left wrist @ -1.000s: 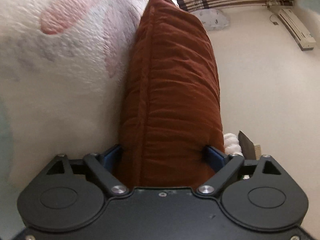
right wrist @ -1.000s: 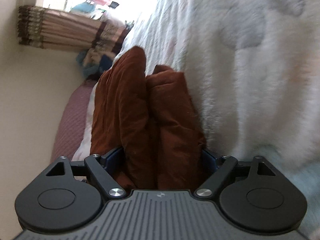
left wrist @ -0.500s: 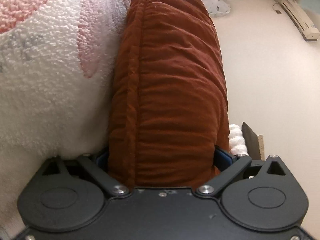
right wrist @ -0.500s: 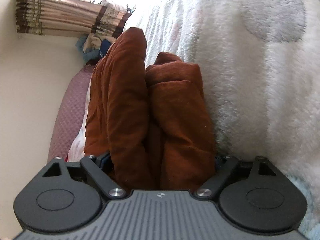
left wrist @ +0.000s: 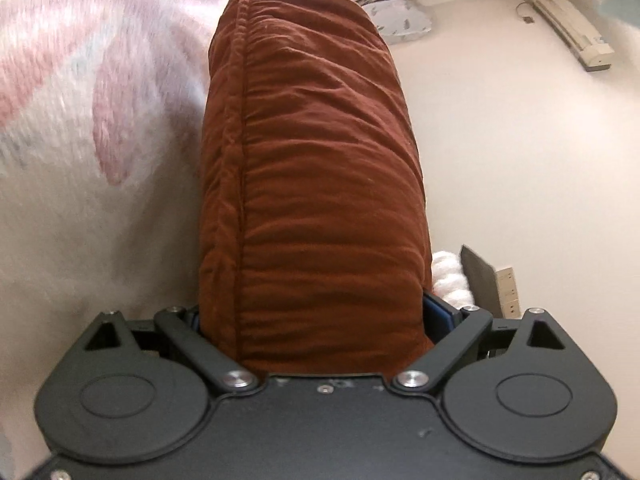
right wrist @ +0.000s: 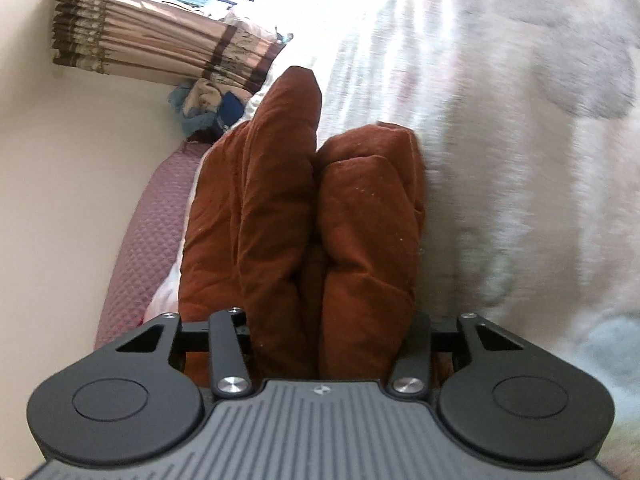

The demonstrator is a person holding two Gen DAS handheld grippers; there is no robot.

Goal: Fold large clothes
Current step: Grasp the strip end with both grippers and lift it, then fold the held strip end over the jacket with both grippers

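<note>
Filling the frame's middle, the folded brown garment (left wrist: 316, 184) is clamped by the left gripper (left wrist: 312, 316) and right gripper (right wrist: 332, 320), now tighter, readying it for carrying.

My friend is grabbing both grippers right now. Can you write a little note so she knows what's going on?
Left gripper: shut on one thick end of the folded rust-brown garment.
Right gripper: shut on the other end, where two bunched lobes sit side by side.
Where: the bundle is held up beside the fluffy white blanket on the bed.
Done: the garment is already doubled into a thick bundle.
Left: probably lay it flat on the blanket, let go, and neaten it.
</note>
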